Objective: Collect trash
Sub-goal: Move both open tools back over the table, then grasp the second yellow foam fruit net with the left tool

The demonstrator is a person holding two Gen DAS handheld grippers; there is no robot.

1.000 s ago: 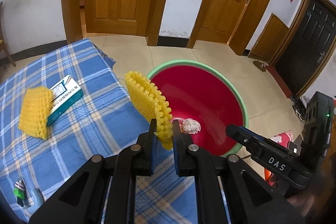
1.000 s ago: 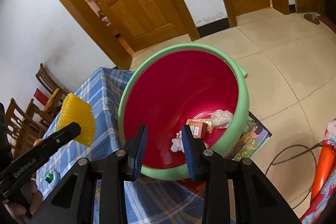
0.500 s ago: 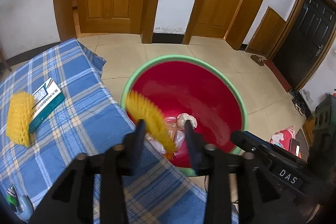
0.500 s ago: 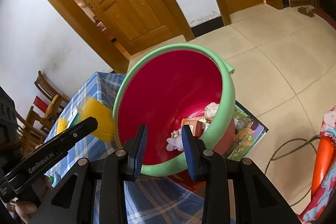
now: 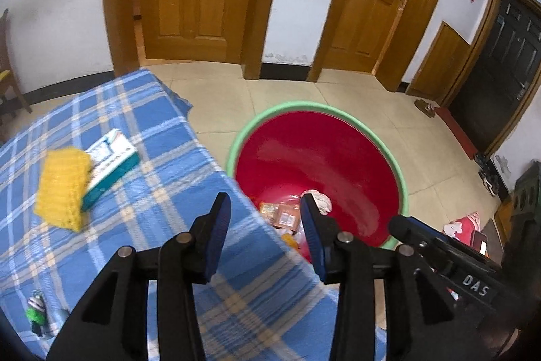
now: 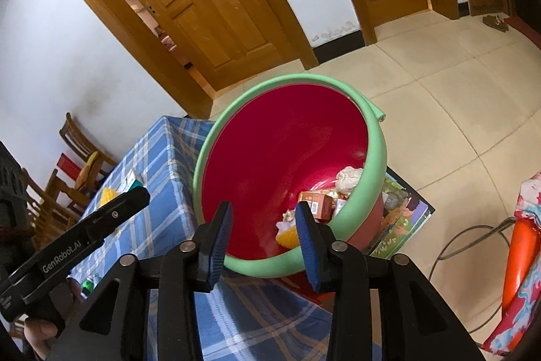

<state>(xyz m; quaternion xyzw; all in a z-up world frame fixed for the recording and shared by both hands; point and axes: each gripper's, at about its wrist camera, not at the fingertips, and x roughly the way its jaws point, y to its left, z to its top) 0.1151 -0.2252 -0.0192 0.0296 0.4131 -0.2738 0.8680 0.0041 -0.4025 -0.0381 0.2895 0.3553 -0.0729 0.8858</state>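
Yellow ribbed foam netting (image 6: 286, 237) lies in the red, green-rimmed bin (image 6: 375, 154) among wrappers and crumpled paper, beside the desk (image 5: 159, 192). Left gripper (image 5: 265, 219) stands open and empty; right gripper (image 6: 262, 225) is opening, holding nothing.

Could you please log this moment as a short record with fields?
bin: red tub with green rim, beside the table
bin contents: wrappers, crumpled paper, yellow foam net
left tongs: open, empty, above the table edge
right tongs: opening, empty, over the tub
left on tablecloth: yellow foam net overlapping a teal-and-white box
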